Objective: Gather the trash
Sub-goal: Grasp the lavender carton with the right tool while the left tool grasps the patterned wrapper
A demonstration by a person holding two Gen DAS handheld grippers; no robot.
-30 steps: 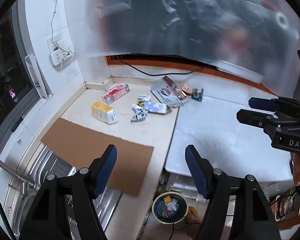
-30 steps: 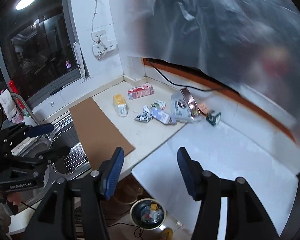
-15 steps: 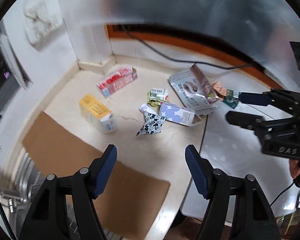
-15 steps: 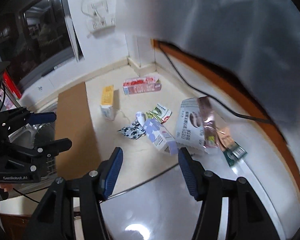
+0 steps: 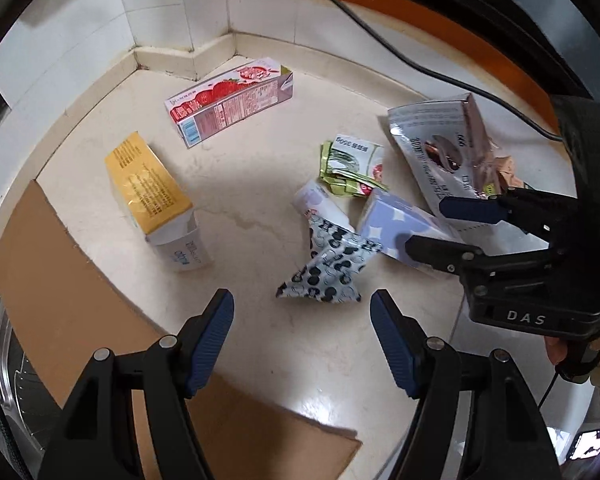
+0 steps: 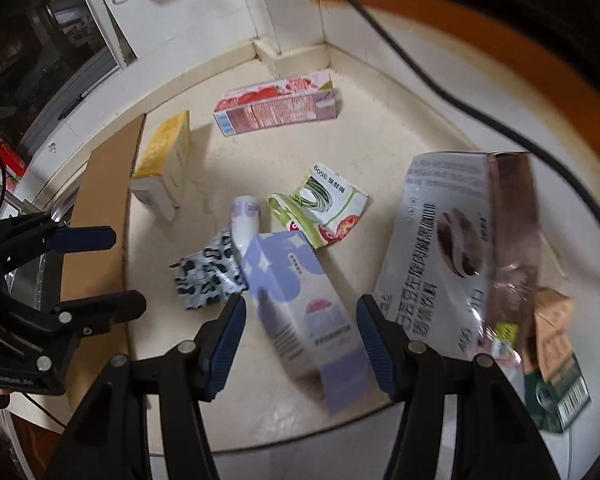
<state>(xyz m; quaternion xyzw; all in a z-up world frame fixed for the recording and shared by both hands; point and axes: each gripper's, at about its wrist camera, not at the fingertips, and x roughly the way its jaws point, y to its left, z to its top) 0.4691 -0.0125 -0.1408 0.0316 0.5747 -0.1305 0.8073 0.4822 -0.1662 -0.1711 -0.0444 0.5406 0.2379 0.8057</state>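
On the cream stone countertop (image 5: 260,360), in the tiled corner, the trash lay scattered and none of it had been lifted: a red-and-white strawberry-print carton (image 5: 228,108), a yellow-topped white cardboard box (image 5: 152,196), a crumpled black-and-white spotted wrapper (image 5: 328,268), a crushed green-and-white packet (image 5: 352,164), a lilac-and-white carton lying on its side (image 6: 296,312) and a large silver foil pouch (image 6: 452,252). A flat brown cardboard sheet (image 5: 72,304) lay beside them towards the sink. The left gripper (image 5: 302,316) hung above the counter with its jaws spread and nothing between them, the spotted wrapper just ahead of its tips. The right gripper (image 6: 300,320) was likewise spread, its blue pads standing to either side of the lilac carton but, as far as the view allowed, not pressing on it. The step in hand was judged to be the approach to the first pickups. The next move would call for lowering each gripper until its pads bracketed its item, then closing: gently on the thin wrapper, and across the carton's narrow faces so that it would not slip or tip.
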